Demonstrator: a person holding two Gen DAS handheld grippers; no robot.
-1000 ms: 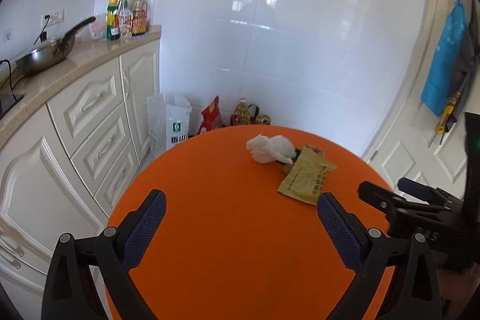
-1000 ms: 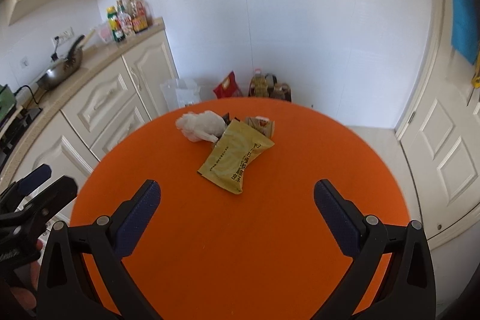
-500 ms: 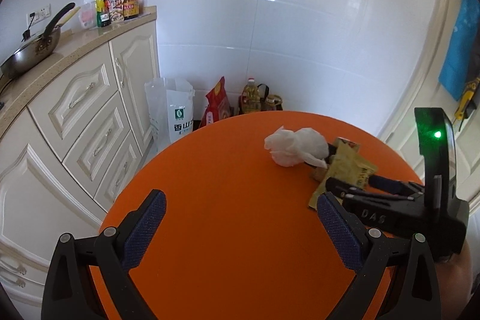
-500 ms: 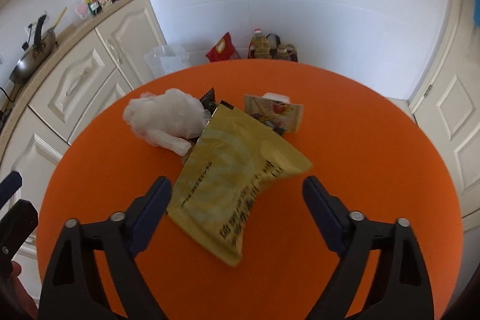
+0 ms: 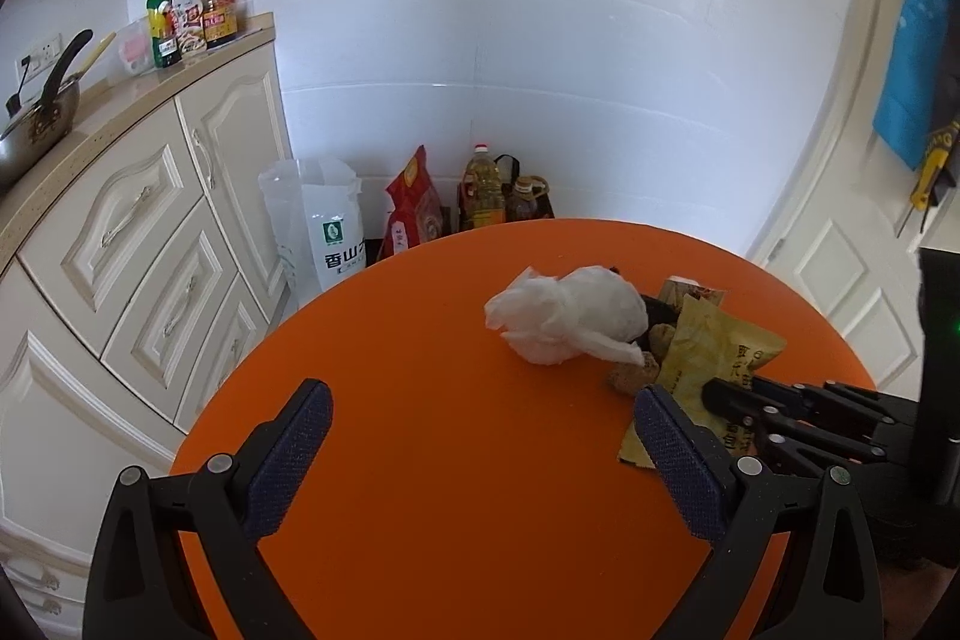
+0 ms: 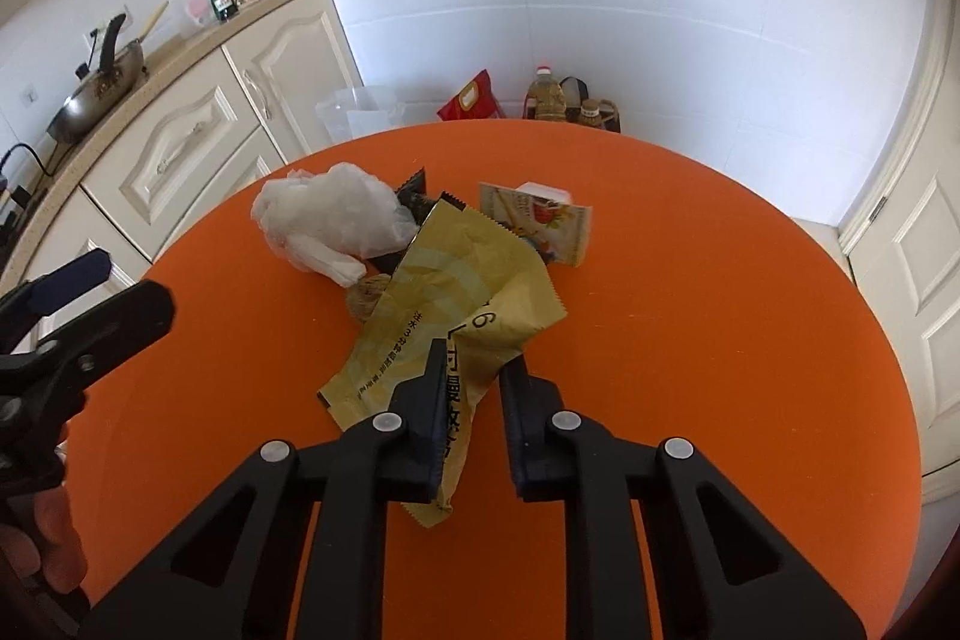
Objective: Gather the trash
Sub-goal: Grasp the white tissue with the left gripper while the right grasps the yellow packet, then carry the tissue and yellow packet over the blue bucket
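Hidden: we see a dark wrapper (image 6: 414, 202) and a brown lump (image 6: 366, 297) only partly, under the white plastic bag (image 6: 333, 220).
Yellow packet (image 6: 456, 292): on the orange table (image 6: 720, 340), long axis from near-left to far-right.
Right gripper (image 6: 474, 370): jaws just closed, narrow, pinching its near end.
Left gripper (image 5: 480, 436): wide, holding nothing.
Change: we are closer to the trash than before.

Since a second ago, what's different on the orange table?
The right gripper came down and its jaws have just been closing on the yellow wrapper. The left gripper moved nearer the pile, jaws open. The white bag and small packet stayed put.
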